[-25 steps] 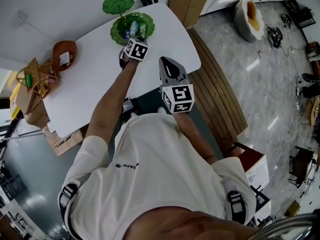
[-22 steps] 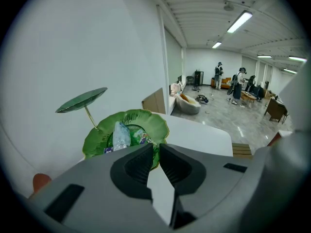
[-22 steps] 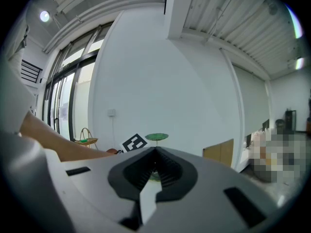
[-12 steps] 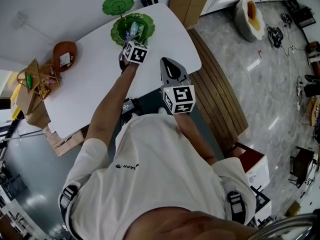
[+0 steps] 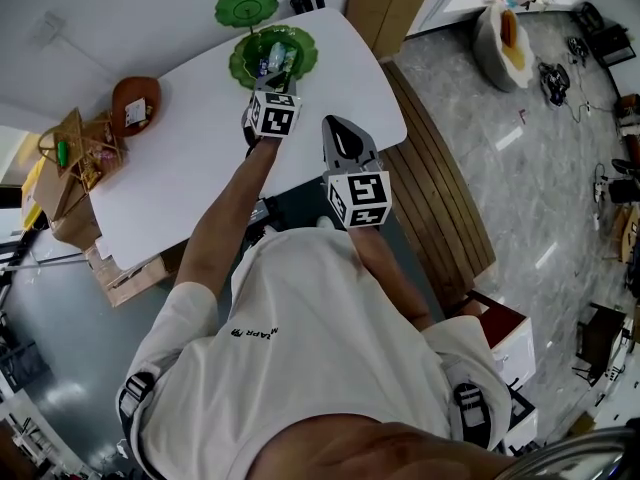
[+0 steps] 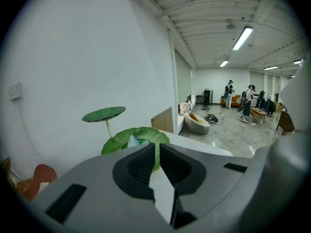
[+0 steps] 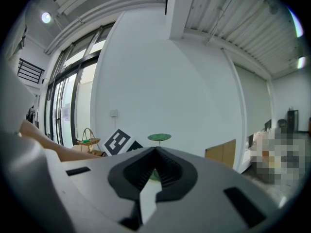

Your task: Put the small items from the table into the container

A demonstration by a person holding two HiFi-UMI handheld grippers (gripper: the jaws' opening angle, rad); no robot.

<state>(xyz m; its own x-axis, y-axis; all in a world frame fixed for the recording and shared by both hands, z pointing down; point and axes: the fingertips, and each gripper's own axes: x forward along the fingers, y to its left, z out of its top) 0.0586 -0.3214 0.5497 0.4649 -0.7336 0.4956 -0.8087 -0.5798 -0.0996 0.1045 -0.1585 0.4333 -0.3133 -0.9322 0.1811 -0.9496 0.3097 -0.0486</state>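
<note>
My left tongs (image 6: pixel 156 148), empty and with jaws closing, hover by the green leaf dish (image 5: pixel 243 65) holding items (image 5: pixel 276 56). My right tongs (image 7: pixel 154 153) are pinched together, empty, held clear.

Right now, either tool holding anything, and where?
Nothing held. Left tool: jaws closing, empty, by the green leaf-shaped dish. Right tool: jaws together, empty.

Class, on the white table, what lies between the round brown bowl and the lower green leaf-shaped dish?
Nothing: the head view shows bare white table between the round brown bowl and the lower green leaf-shaped dish.
</note>
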